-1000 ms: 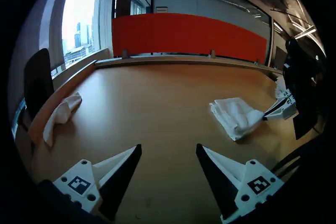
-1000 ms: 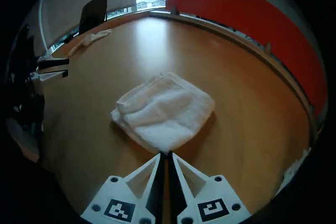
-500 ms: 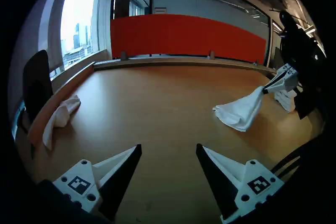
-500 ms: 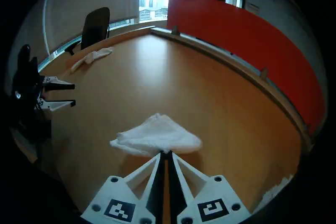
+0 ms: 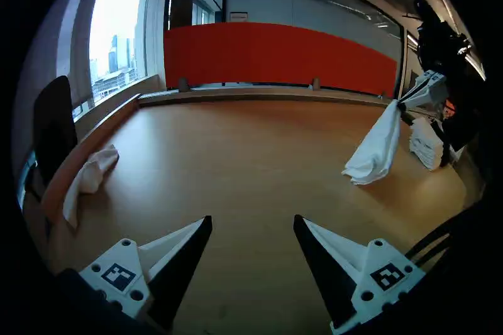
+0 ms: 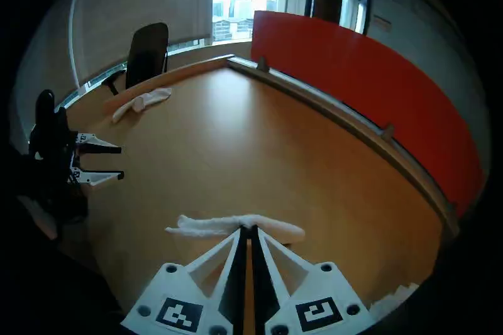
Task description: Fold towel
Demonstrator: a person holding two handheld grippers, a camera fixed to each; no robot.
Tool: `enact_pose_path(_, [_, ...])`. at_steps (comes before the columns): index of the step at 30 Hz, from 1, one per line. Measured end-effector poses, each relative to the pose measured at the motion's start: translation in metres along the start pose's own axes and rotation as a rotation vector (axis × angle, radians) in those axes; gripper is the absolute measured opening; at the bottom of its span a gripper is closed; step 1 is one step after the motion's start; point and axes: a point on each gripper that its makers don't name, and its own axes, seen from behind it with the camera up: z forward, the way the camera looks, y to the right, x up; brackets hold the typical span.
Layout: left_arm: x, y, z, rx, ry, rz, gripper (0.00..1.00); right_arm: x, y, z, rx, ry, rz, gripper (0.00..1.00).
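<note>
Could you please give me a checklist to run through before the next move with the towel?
1. Grip: ok; the right gripper is shut on the towel, at its top corner.
2. Free hand: ok; the left gripper is open, with nothing between its fingers.
3. Clearance: cannot tell whether the towel's lower end is off the table.
4. Fold: not ok; the towel hangs loose and bunched.
5. Spacing: ok; the stack of folded towels lies apart from the hanging towel.
</note>
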Motion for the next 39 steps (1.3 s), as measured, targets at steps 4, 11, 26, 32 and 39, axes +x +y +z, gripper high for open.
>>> enact_pose_path(4, [0.002, 0.001, 0.000, -0.005, 0.001, 0.005, 0.96, 0.003, 0.010, -0.012, -0.008, 0.001, 0.002, 0.05])
enact_pose_path(11, [0.007, 0.002, 0.002, -0.014, 0.001, 0.008, 0.96, 0.010, 0.031, -0.034, -0.027, 0.022, 0.036, 0.04])
enact_pose_path(26, [0.013, 0.006, 0.003, -0.023, 0.002, 0.020, 0.97, 0.024, 0.094, -0.079, -0.102, 0.079, 0.129, 0.04])
enact_pose_path(32, [0.014, 0.007, 0.003, -0.023, 0.001, 0.023, 0.97, 0.017, 0.128, -0.097, -0.150, 0.072, 0.146, 0.04])
enact_pose_path(39, [0.015, 0.005, 0.002, -0.020, -0.004, 0.028, 0.97, 0.003, 0.162, -0.113, -0.201, 0.052, 0.162, 0.04])
